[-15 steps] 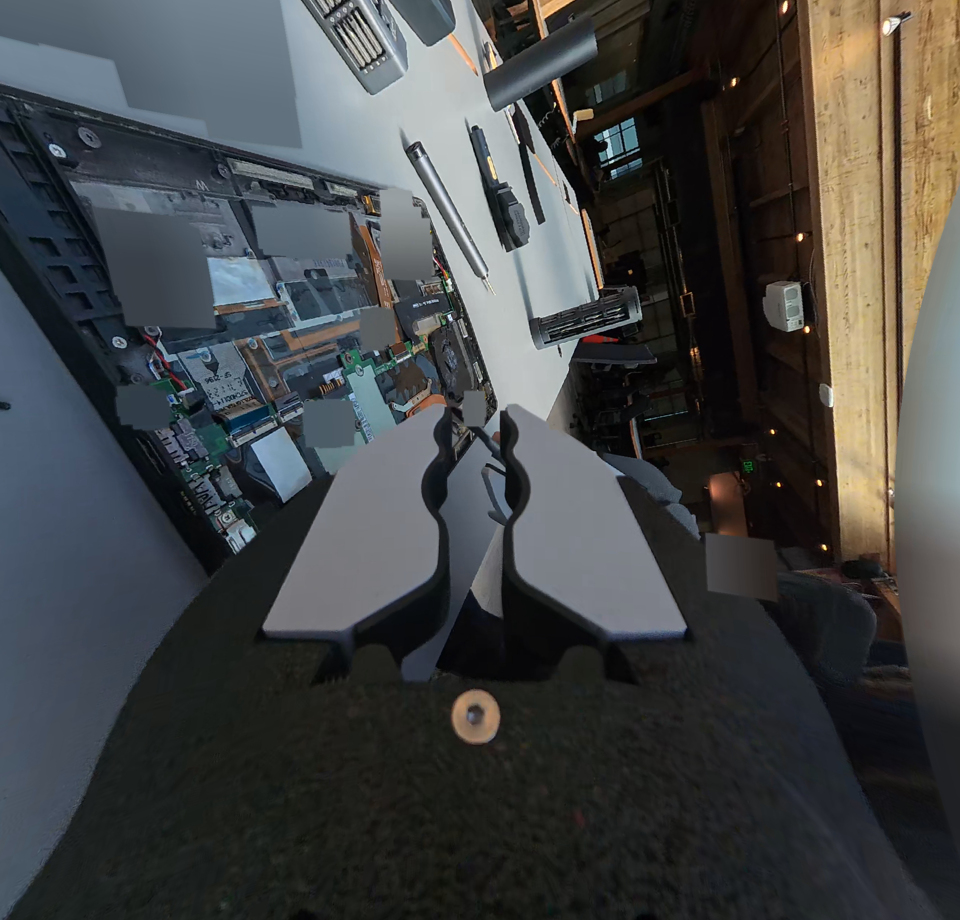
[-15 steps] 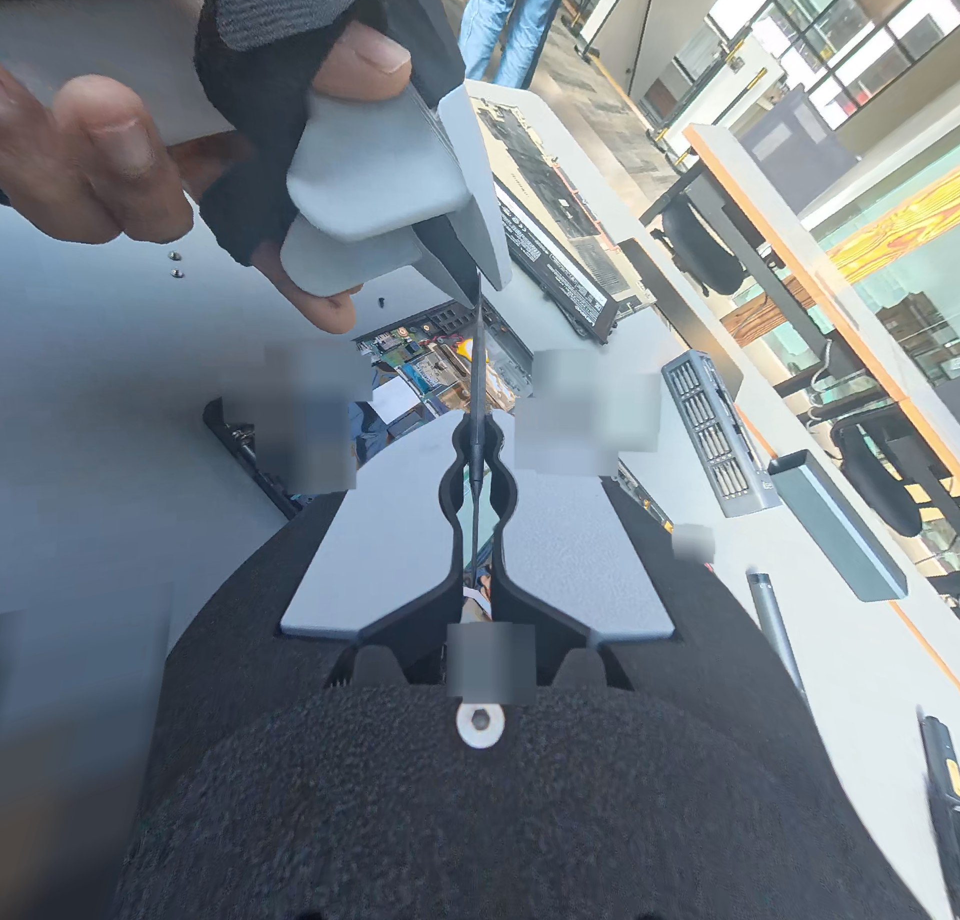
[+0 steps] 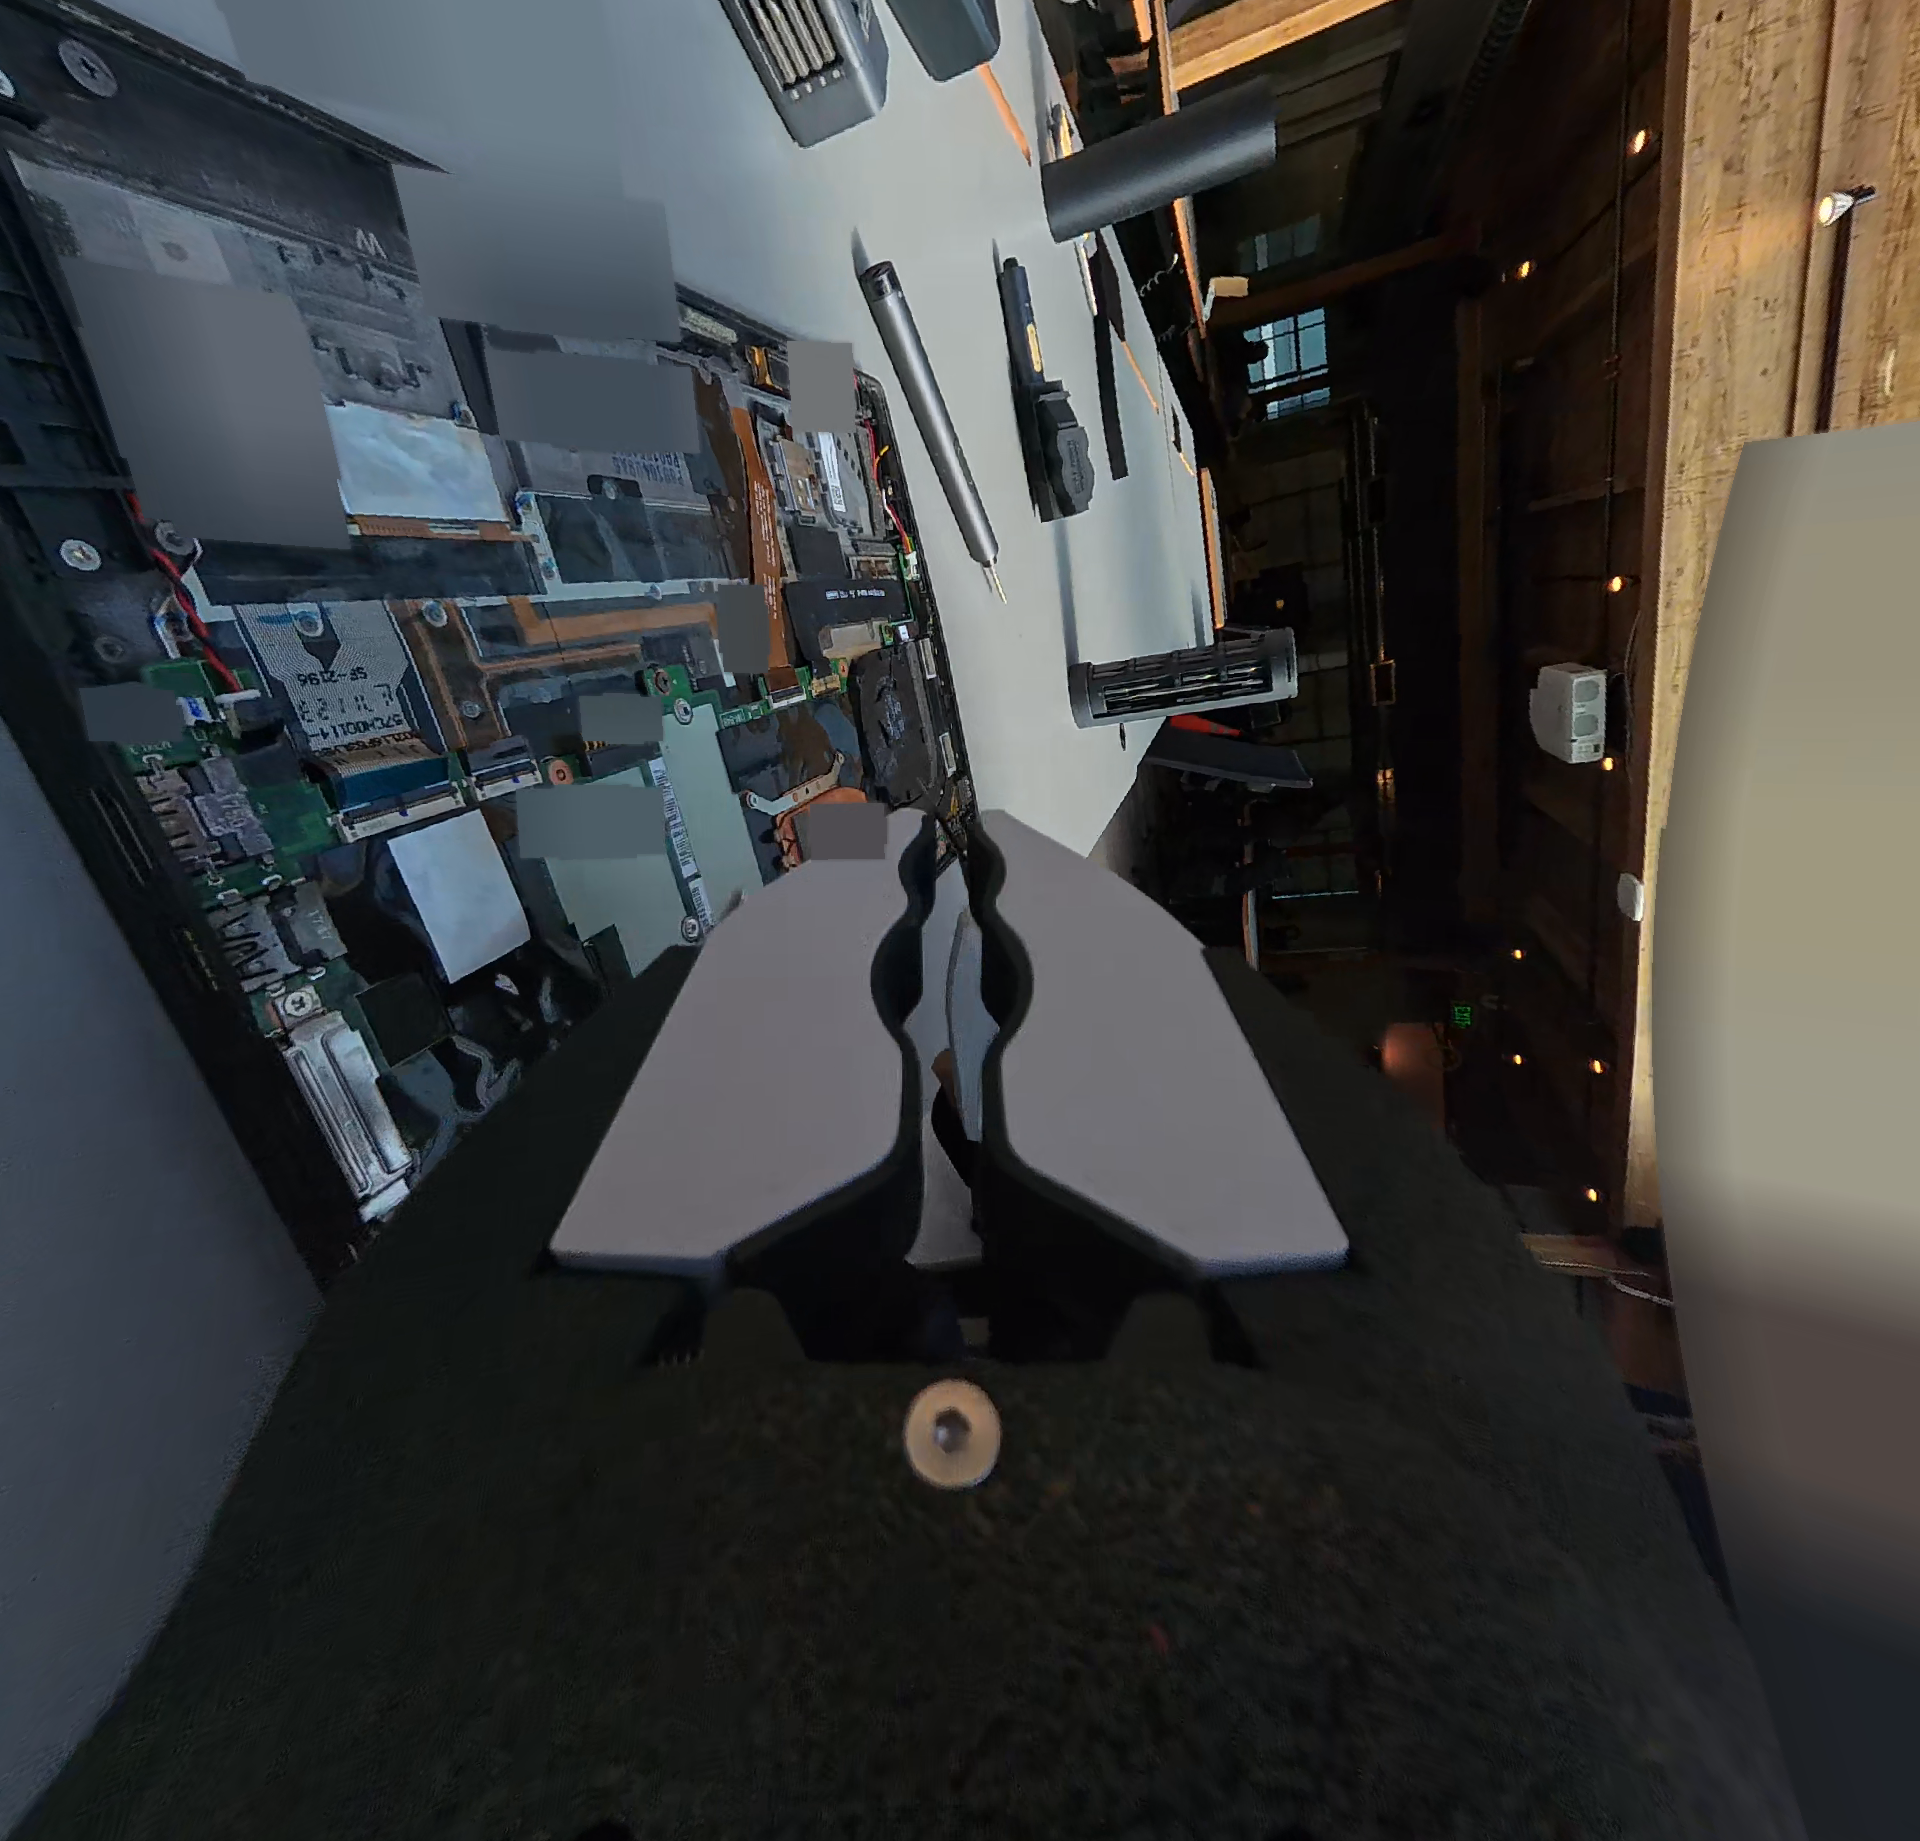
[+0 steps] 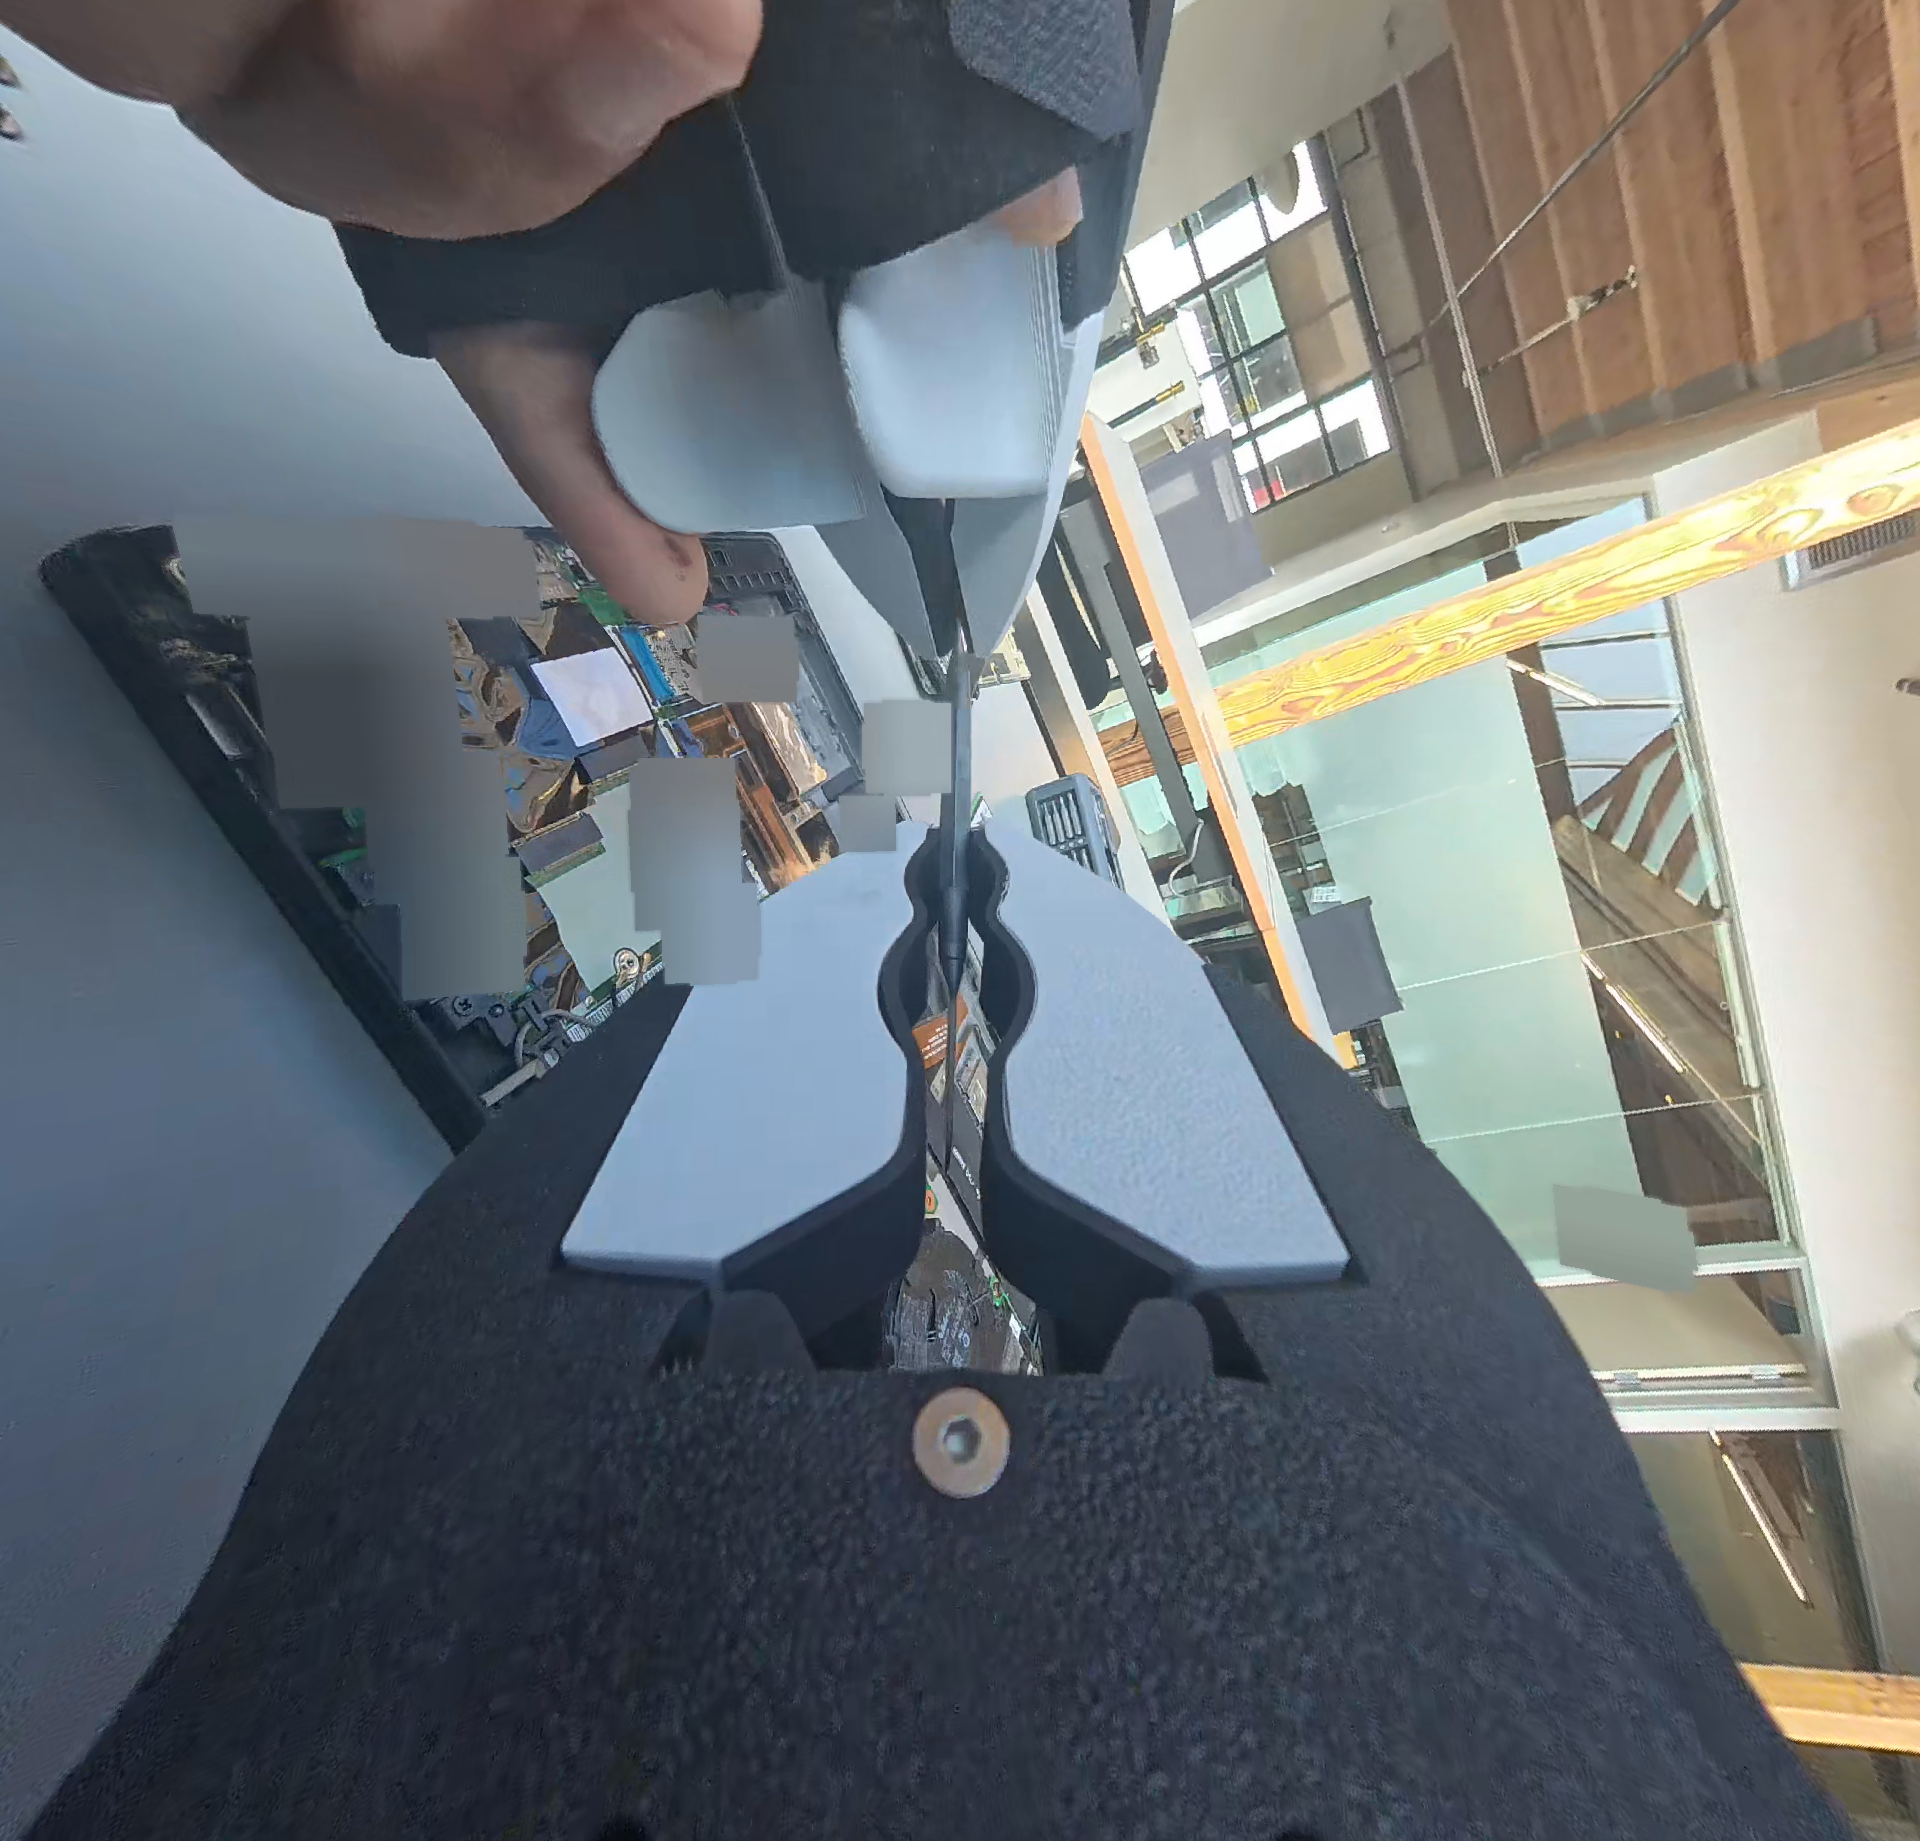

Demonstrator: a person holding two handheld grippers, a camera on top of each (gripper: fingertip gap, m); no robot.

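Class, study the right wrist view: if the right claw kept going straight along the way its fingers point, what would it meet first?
Most likely the left claw, which hangs just beyond the right claw along the thin black strip both pinch. Depth is hard to judge.

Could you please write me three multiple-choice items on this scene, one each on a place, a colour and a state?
1. Where does the grey screwdriver lie relative to the opened laptop?
A inside it; B beside it on the table; C under it.
2. What colour is the thin strip spanning from the left claw to the right claw?
A red; B white; C black.
3. What state is the right claw in?
A shut on the thin strip; B wide open; C shut on a screw.
Answers: B, it rests on bare table next to the laptop's edge; C, the strip shows black; A, its fingertips pinch the strip.
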